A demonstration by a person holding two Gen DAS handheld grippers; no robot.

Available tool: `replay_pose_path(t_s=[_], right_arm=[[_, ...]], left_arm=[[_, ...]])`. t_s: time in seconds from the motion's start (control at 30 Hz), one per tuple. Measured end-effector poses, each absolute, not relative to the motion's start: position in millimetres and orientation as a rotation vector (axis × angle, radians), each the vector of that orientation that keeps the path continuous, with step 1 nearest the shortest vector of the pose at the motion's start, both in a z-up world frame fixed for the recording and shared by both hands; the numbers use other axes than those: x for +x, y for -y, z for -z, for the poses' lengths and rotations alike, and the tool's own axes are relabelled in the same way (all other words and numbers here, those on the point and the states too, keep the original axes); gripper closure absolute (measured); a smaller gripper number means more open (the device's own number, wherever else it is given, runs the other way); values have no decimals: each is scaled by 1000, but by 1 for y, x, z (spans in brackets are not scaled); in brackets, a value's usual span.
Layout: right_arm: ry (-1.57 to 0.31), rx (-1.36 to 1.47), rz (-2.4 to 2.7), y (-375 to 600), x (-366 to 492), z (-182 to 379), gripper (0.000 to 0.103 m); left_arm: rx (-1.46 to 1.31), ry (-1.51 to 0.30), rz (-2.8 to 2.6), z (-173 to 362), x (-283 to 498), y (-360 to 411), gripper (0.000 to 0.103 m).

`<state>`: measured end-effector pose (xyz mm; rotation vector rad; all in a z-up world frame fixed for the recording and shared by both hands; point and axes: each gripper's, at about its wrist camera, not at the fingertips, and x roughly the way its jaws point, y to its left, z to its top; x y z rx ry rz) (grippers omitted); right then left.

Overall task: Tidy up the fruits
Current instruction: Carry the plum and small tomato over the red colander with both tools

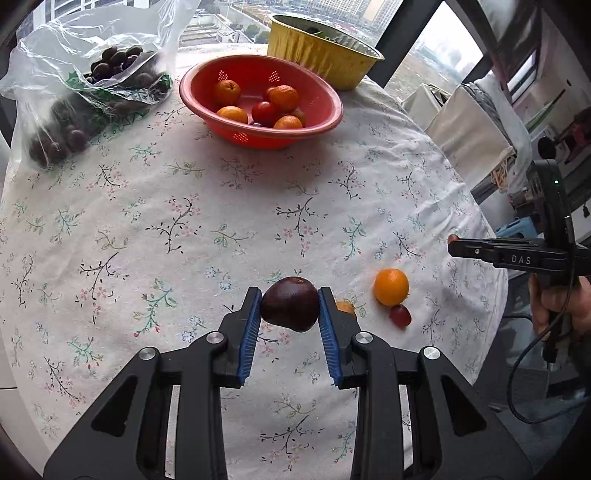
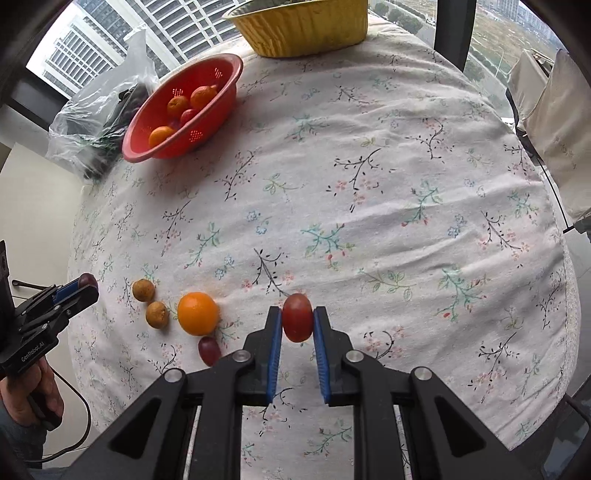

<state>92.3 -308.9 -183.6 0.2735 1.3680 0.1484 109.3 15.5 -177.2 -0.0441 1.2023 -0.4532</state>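
Left wrist cam: my left gripper [image 1: 290, 304] is clamped on a dark plum [image 1: 290, 303], blue pads [image 1: 250, 325] pressing both sides, fruit held above the floral tablecloth [image 1: 184, 229]. Red colander [image 1: 260, 99] sits far side of the table w/ several oranges and a red tomato inside. Left of it, a clear plastic bag [image 1: 85, 88] of dark fruit. Yellow foil tub [image 1: 325, 50] behind the colander, by the window. Near my tips on the right: a loose orange [image 1: 391, 287] w/ a small red grape [image 1: 400, 316] touching its lower edge. Right gripper [image 1: 452, 242] pokes in from the right edge, seen side-on, a hand [image 1: 561, 306] on its grip.

Right wrist cam: my right gripper [image 2: 297, 323] is shut on a red tomato [image 2: 297, 322], pads tight on both sides. To the left on the cloth: the orange [image 2: 198, 313], grape [image 2: 209, 350] just below it, two brown longans [image 2: 150, 302] close together beside the orange. Left gripper [image 2: 85, 284] at far left w/ the plum [image 2: 88, 279] showing at its tips. Colander [image 2: 184, 110], bag [image 2: 99, 110] and tub [image 2: 303, 26] at the far edge, well apart from both tools.
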Motion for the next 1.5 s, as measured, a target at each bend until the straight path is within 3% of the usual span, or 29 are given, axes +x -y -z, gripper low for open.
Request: replay_pose_path(t_s=[0.27, 0.47, 0.63, 0.93, 1.5], right_arm=[[-1273, 284, -158, 327, 191, 158, 84], [-1197, 200, -320, 273, 260, 134, 84], [-1224, 153, -404, 231, 299, 147, 84], [-1298, 94, -432, 209, 312, 185, 84], [-1304, 40, -438, 194, 315, 195, 84]], left_arm=[[-75, -1152, 363, 156, 189, -28, 74], [-61, -1125, 337, 150, 263, -2, 74], [-30, -1143, 340, 164, 306, 28, 74], [-25, -1187, 347, 197, 320, 40, 74], [20, -1182, 345, 208, 324, 51, 74]])
